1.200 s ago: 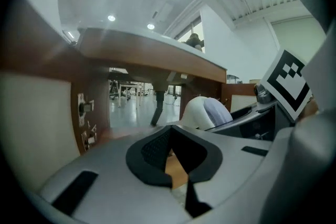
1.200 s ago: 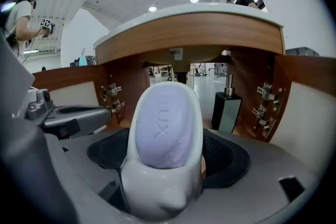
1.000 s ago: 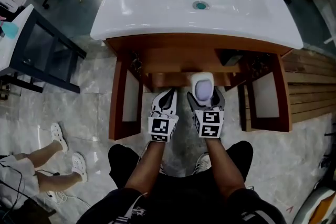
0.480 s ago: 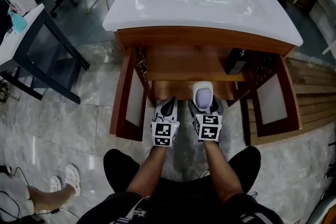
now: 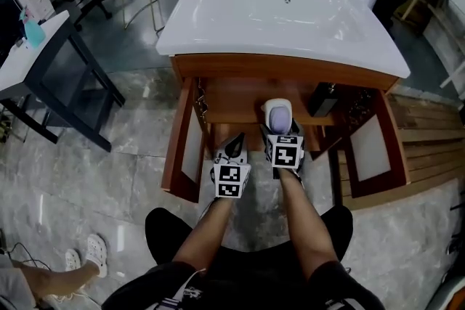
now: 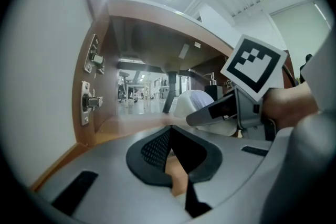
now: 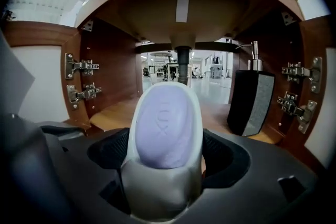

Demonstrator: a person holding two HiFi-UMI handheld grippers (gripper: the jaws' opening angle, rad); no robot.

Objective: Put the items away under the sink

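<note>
The right gripper (image 5: 280, 131) pinches a soap dish (image 5: 277, 115) at the open cabinet (image 5: 285, 70). The left gripper (image 5: 233, 147) has its jaws pressed together.

- Soap dish (image 7: 165, 186): lower end hidden between the jaws.
- Soap (image 7: 165, 123) lettering: too faint to read.
- Bystander's foot (image 5: 93, 249), 8 o'clock: leg cut off at edge.
</note>
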